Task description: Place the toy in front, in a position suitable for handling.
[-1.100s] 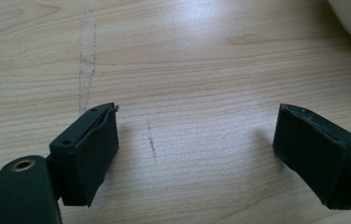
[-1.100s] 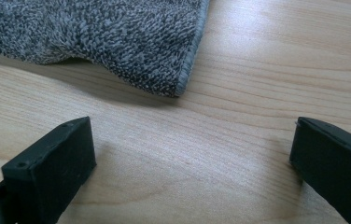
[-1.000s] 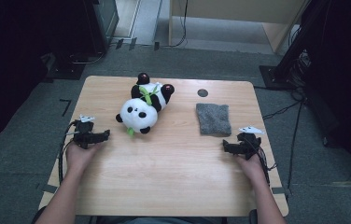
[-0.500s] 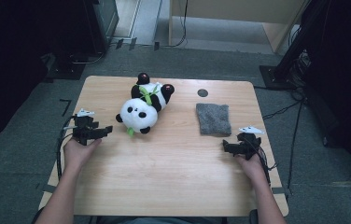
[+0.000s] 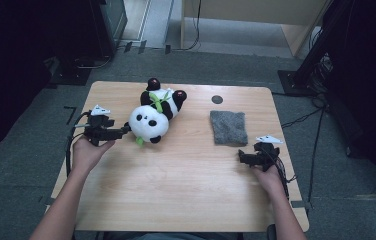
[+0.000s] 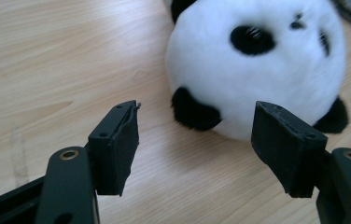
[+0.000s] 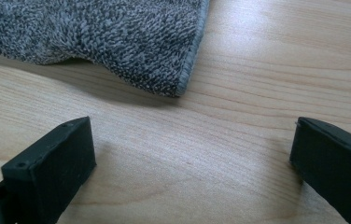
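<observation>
White plush panda point(image 5: 152, 117) lies mid-desk point(image 5: 186, 200) from above, my left tongs point(image 5: 124, 130) just beside its head; along the left tongs point(image 6: 197, 135), closing a little yet parted and empty, I must advance and squeeze; right tongs point(image 7: 190, 158) gape before the towel point(image 7: 99, 42).

- Your left gripper point(image 5: 124, 130) is black, with a grey three-cornered plate and a dark trailing cable.
- Your right gripper point(image 5: 241, 157) matches it.
- Your forearms are bare.
</observation>
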`<state>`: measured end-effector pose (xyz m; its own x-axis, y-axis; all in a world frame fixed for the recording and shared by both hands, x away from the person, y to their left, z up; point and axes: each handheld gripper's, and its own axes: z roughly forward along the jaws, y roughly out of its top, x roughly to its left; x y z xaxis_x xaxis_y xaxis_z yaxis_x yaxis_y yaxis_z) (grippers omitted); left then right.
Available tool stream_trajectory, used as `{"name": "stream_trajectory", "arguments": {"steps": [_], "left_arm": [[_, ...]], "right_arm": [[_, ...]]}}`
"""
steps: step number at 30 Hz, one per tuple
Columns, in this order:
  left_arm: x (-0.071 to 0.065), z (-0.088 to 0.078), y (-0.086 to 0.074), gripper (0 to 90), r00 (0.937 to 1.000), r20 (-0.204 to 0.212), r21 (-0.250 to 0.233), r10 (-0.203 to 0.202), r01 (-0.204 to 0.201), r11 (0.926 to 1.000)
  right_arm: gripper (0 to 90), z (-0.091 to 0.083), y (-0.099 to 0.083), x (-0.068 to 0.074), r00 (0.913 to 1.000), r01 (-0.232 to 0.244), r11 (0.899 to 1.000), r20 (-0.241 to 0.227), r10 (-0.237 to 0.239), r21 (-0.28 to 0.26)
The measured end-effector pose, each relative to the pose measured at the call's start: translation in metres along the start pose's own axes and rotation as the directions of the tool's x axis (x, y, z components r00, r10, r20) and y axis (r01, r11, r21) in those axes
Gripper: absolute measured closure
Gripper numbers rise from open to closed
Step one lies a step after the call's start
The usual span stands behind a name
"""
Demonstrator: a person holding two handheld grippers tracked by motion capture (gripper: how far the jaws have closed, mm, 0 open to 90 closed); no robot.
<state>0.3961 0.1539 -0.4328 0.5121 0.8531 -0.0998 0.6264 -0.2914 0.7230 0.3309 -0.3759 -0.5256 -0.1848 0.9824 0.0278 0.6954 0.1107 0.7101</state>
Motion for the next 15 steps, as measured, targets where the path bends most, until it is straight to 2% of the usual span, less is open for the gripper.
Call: {"name": "stream_trajectory", "arguments": {"steps": [4, 8, 15], "left_arm": [[-0.003, 0.0, 0.008, 32.8, 0.9998, 0.021, -0.01, -0.004, 0.005, 0.9999], [-0.008, 0.003, 0.021, 33.4, 0.9988, 0.038, -0.008, 0.031, -0.031, 0.9995], [-0.009, 0.008, 0.037, 34.2, 0.9974, 0.042, -0.002, 0.059, -0.059, 0.9983]], "right_arm": [[0.0, 0.0, 0.0, 0.0, 1.0, 0.0, 1.0, 0.0, 0.0, 0.0], [0.0, 0.0, 0.0, 0.0, 1.0, 0.002, 1.0, -0.001, -0.002, 0.0], [0.0, 0.0, 0.0, 0.0, 1.0, 0.002, 1.0, -0.002, -0.002, 0.0]]}}
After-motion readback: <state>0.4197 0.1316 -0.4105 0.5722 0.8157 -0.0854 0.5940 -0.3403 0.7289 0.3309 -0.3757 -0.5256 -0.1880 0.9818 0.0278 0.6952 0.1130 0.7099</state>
